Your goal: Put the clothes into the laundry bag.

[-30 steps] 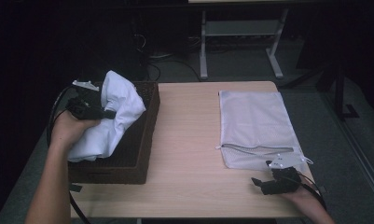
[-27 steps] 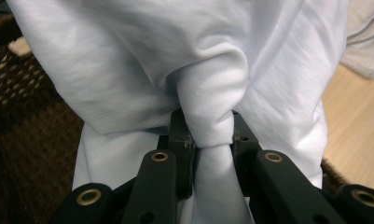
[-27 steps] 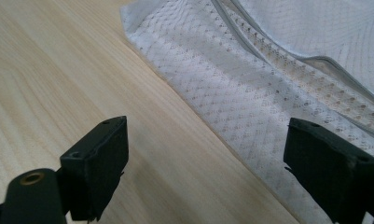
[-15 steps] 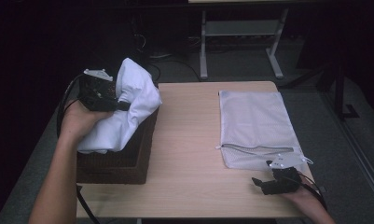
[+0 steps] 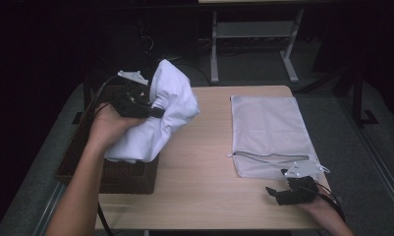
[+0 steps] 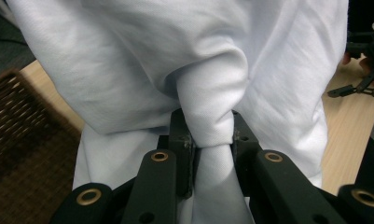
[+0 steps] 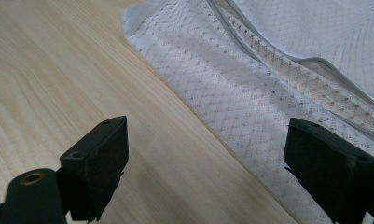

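Observation:
A white cloth garment (image 5: 160,118) hangs from my left gripper (image 5: 153,112), lifted above the dark wicker basket (image 5: 81,164) at the table's left. In the left gripper view the jaws pinch a bunched fold of the garment (image 6: 208,116), so that gripper (image 6: 209,140) is shut on it. A white mesh laundry bag (image 5: 270,132) with a zipper lies flat on the right half of the table. My right gripper (image 5: 278,192) rests near the front right edge by the bag's near corner. In the right gripper view it (image 7: 208,158) stands open, over the wood and the mesh bag's (image 7: 287,74) edge.
The wooden table (image 5: 209,172) has free room between basket and bag. Behind the table stands a grey metal frame (image 5: 253,34) on a dark floor. The right hand and its gripper (image 6: 362,84) show at the right edge of the left gripper view.
My left gripper has lifted the white garment up out of the basket and carried it rightward toward the table's middle. The right gripper has stayed put.

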{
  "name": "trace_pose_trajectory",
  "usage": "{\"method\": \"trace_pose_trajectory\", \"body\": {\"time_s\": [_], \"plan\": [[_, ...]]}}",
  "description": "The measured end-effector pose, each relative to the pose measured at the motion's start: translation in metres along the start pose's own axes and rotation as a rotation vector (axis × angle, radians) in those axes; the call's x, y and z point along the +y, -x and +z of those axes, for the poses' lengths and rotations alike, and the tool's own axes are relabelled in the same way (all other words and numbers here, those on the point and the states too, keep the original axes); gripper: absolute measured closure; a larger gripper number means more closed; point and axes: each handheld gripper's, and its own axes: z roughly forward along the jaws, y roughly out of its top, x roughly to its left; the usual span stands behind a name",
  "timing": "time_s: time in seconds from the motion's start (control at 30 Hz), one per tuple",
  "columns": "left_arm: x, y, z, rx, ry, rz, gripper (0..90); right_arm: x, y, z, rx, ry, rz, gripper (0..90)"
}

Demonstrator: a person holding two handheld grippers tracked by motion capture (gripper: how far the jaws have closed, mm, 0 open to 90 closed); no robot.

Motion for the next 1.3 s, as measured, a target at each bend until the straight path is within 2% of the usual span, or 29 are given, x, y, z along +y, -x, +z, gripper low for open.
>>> {"method": "trace_pose_trajectory", "body": {"time_s": [0.2,0.4,0.5,0.6,0.63,0.67,0.8,0.97,1.0,1.07,1.13,1.3], "plan": [[0.012,0.025,0.023,-0.054,0.008,0.045,76.0,0.0,0.0,-0.001,0.001,0.006,0.009,13.4],[0.016,0.045,0.049,-0.105,0.008,0.072,76.0,0.006,0.002,-0.006,0.009,0.003,-0.001,10.5],[0.014,0.051,0.061,-0.122,0.001,0.081,76.0,0.01,0.003,-0.009,-0.014,0.007,0.0,14.7],[0.012,0.055,0.07,-0.137,-0.01,0.084,76.0,0.012,0.005,-0.01,-0.039,0.002,0.01,29.2],[0.011,0.056,0.073,-0.139,-0.009,0.083,76.0,0.012,0.007,-0.01,-0.041,0.0,0.022,38.4],[0.01,0.057,0.075,-0.142,-0.015,0.086,76.0,0.012,0.007,-0.01,-0.041,0.0,0.022,38.4],[0.005,0.061,0.086,-0.141,-0.029,0.091,76.0,0.013,0.017,-0.01,-0.055,-0.01,0.047,53.0],[-0.004,0.066,0.098,-0.147,-0.037,0.091,75.9,0.013,0.032,-0.008,-0.105,-0.048,0.094,75.0],[-0.005,0.067,0.1,-0.145,-0.04,0.093,75.9,0.013,0.032,-0.008,-0.105,-0.048,0.094,75.0],[-0.009,0.07,0.105,-0.146,-0.045,0.094,75.9,0.012,0.037,-0.01,-0.117,-0.055,0.101,82.3],[-0.012,0.071,0.109,-0.153,-0.052,0.1,75.9,0.01,0.043,-0.012,-0.142,-0.075,0.095,85.8],[-0.018,0.074,0.115,-0.16,-0.061,0.097,75.9,0.004,0.054,-0.013,-0.174,-0.103,0.109,89.1]]}}
